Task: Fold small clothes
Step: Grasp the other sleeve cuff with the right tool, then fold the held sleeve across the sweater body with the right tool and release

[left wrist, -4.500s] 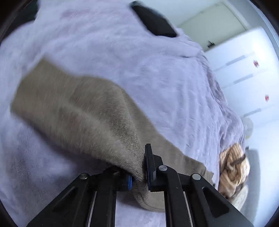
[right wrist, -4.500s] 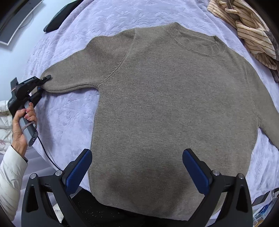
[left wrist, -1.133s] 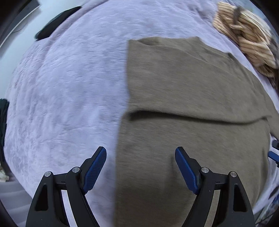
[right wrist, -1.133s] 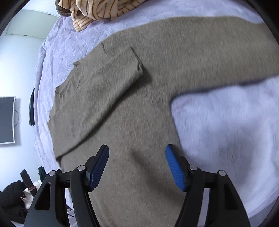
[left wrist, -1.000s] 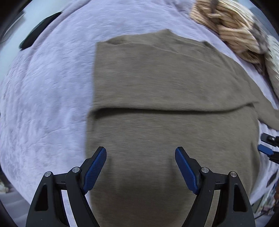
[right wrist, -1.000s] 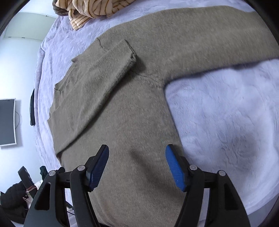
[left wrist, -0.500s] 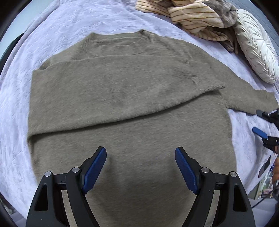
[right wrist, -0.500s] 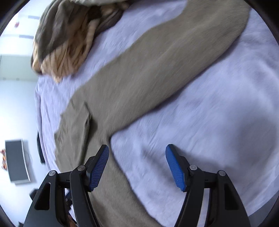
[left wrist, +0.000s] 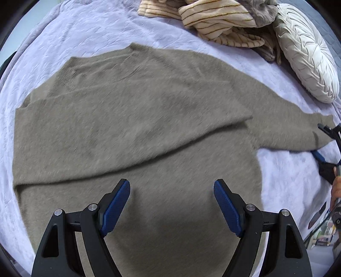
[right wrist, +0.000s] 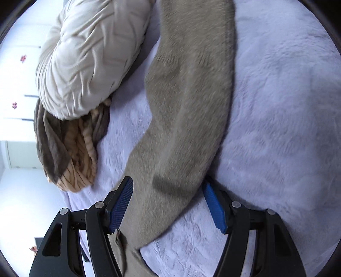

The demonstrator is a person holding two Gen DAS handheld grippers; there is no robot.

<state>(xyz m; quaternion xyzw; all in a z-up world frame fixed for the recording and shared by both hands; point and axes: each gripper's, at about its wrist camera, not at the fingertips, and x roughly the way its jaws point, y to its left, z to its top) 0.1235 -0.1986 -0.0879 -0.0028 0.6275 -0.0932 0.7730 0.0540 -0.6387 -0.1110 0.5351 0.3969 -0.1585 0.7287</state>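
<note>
A bed (left wrist: 89,27) covered by a pale lilac plush blanket (right wrist: 277,106) carried everything. On it lay 1 taupe sweater (left wrist: 136,110) spread flat, 1 sleeve folded across its chest and the other stretched sideways. Beyond the collar sat a rumpled striped garment (left wrist: 215,19) touching a round cream cushion (left wrist: 307,57).

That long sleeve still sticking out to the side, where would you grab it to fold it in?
Probably near the cuff end of the outstretched sleeve, coming from its outer tip. It lies flat on the bedspread, so one finger must slide under an edge. The right gripper is open and straddles it; the left gripper hovers open over the sweater's body.
</note>
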